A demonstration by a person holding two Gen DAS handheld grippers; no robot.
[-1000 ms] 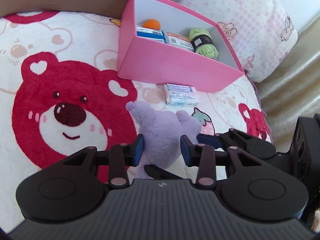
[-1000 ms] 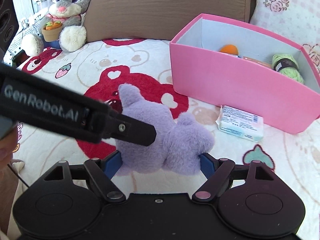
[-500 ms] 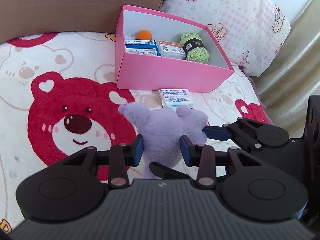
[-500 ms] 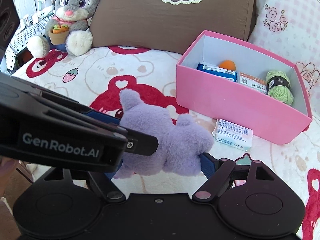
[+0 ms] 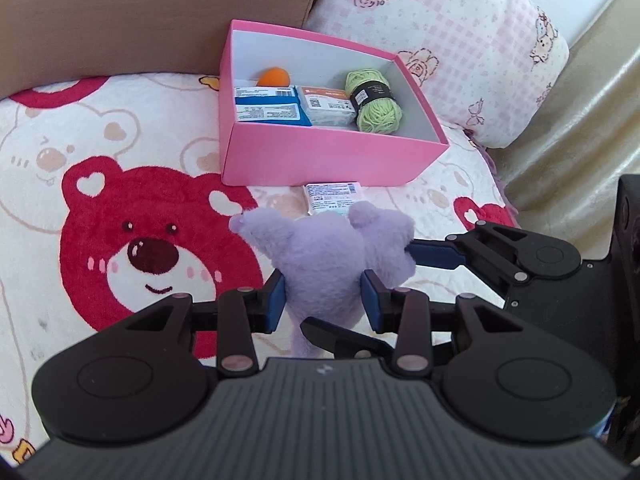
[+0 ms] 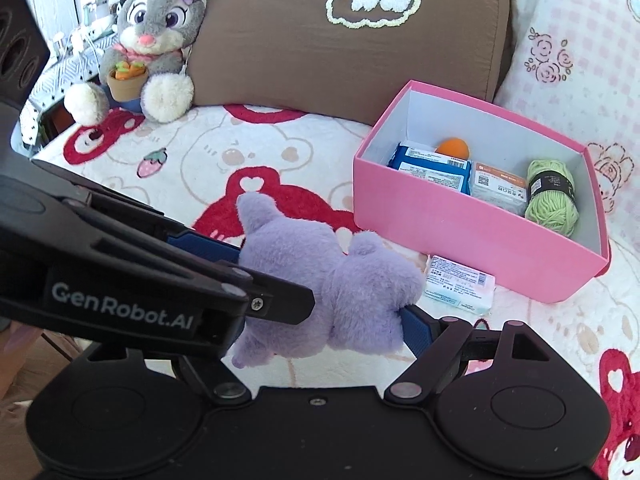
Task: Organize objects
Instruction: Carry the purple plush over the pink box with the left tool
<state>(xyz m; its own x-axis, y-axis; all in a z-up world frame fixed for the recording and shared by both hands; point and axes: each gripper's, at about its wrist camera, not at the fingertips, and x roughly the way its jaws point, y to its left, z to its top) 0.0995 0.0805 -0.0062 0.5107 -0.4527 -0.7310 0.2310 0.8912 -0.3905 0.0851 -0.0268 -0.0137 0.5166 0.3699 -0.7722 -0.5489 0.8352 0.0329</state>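
Observation:
A purple plush toy [image 5: 324, 256] is held off the bear-print blanket by both grippers. My left gripper [image 5: 322, 300] is shut on its lower body; my right gripper [image 6: 324, 320] is shut on it from the side, its blue finger [image 5: 436, 256] showing in the left wrist view. The plush [image 6: 328, 276] hangs in front of an open pink box [image 5: 332, 156] that holds a green yarn ball [image 5: 374, 102], an orange ball [image 5: 274, 77], a blue packet [image 5: 268, 108] and an orange-topped packet [image 5: 326, 106]. A small white packet [image 5: 334, 196] lies on the blanket before the box.
A grey bunny plush [image 6: 148, 44] sits at the back left against a brown cushion [image 6: 352, 40]. A pink checked pillow [image 5: 440, 40] stands behind the box. The blanket's right edge drops off beside a beige drape [image 5: 568, 128].
Both grippers have lifted the purple plush higher off the blanket. The box and white packet now look farther below and ahead.

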